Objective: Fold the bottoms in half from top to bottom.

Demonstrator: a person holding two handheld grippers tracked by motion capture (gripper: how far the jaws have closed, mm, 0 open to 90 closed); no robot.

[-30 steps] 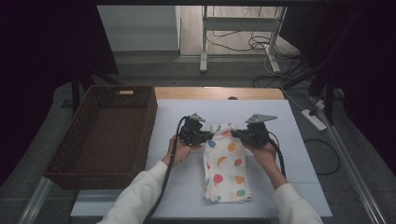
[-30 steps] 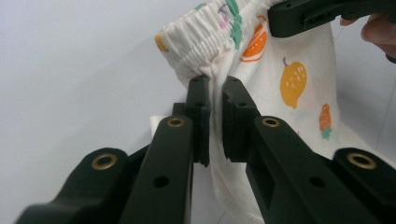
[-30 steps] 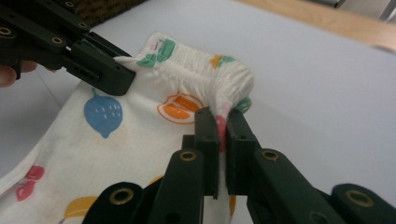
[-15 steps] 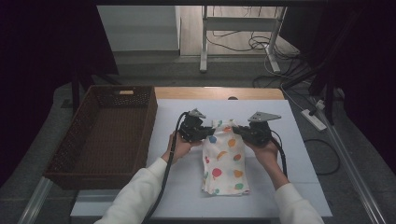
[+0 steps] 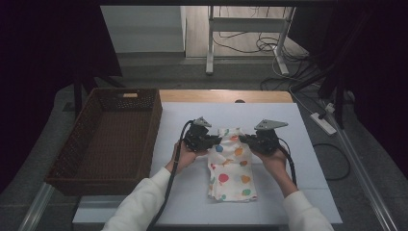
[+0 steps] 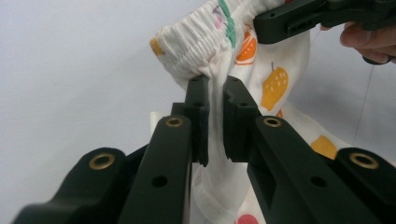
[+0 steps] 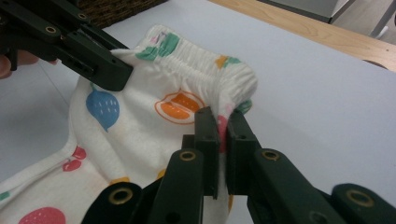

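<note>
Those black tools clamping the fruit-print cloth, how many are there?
2. The left tool pinches one end of the cloth's elastic waistband, the right tool pinches the other end, each held in one hand above the white table.

The white fruit-printed cotton garment (image 6: 261, 88) runs off the bottom edge in both gripper views, and black jaws cover its pinched elastic waistband there.
</note>
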